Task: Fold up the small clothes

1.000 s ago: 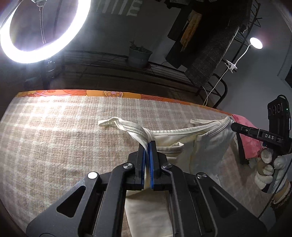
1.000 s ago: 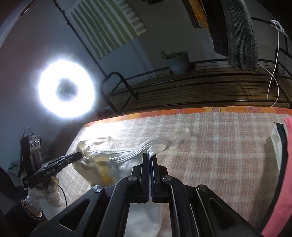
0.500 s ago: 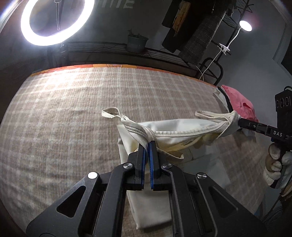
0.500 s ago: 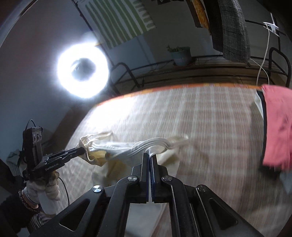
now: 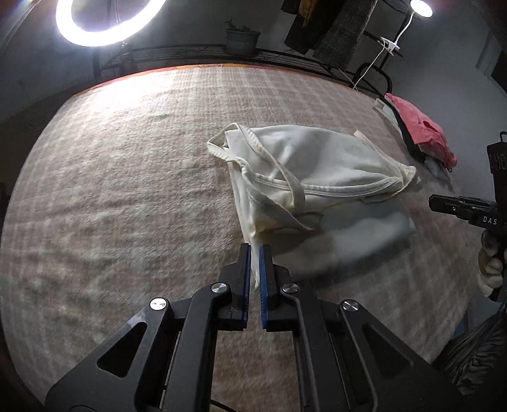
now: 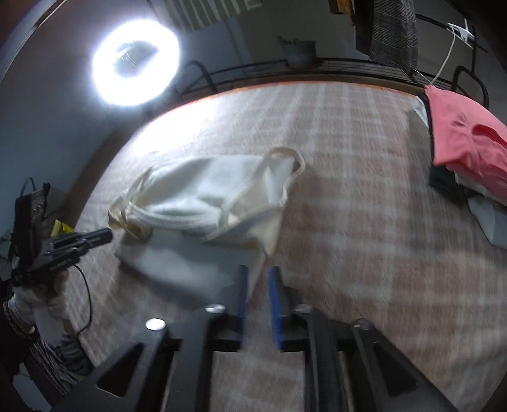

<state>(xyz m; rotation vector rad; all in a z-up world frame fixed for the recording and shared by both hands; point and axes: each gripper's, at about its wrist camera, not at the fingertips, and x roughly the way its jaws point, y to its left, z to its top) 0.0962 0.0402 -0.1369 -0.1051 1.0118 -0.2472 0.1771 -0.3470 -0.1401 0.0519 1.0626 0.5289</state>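
Left tongs (image 5: 255, 253) slightly parted, right tongs (image 6: 257, 275) open, cream garment (image 5: 304, 177) just ahead

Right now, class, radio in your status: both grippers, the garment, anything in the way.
Left gripper open, right gripper open, neither gripping. Cream tank top folded over on plaid blanket. Pink garment on the pile at the far edge, not in the way.

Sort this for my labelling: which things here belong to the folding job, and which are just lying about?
In the job:
cream top
left hand-held gripper
right hand-held gripper

Lying about:
pink garment pile
ring light
potted plant
hanging clothes
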